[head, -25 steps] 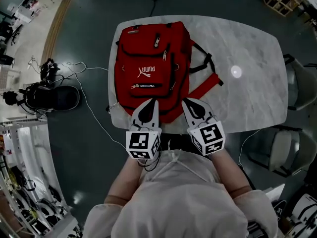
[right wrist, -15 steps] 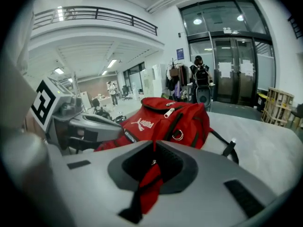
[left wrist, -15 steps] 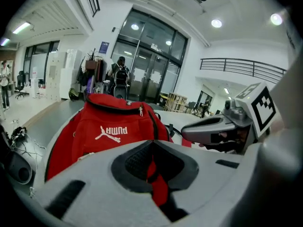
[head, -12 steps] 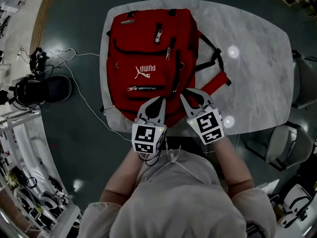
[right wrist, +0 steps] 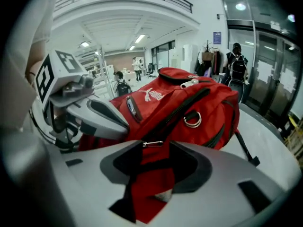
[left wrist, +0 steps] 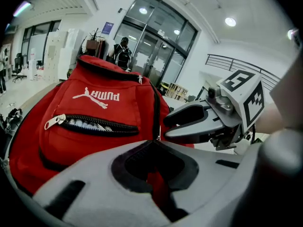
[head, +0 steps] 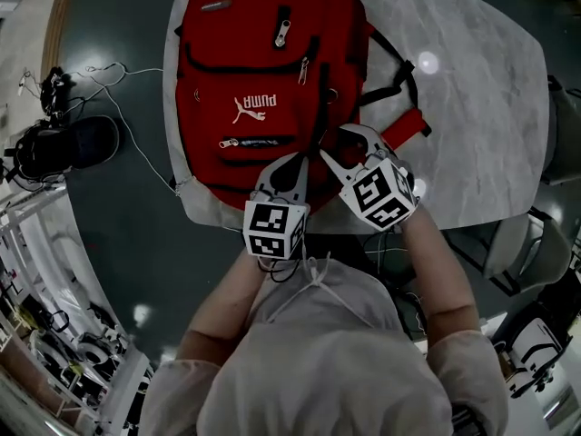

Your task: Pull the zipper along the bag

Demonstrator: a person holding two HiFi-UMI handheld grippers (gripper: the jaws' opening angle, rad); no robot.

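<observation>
At the near edge of the tabletop, the left gripper clamps the bag to brace it while the right gripper hovers, jaws opening around the zipper pull.

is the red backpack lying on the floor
No, the red backpack lies flat on the marble table.

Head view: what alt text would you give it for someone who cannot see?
A red fabric backpack lies flat on a pale marble table, seen from above. A person in a pale top holds two tongs at its near edge: the left tongs pinch the fabric; the right tongs are opening with fabric between them.
</observation>
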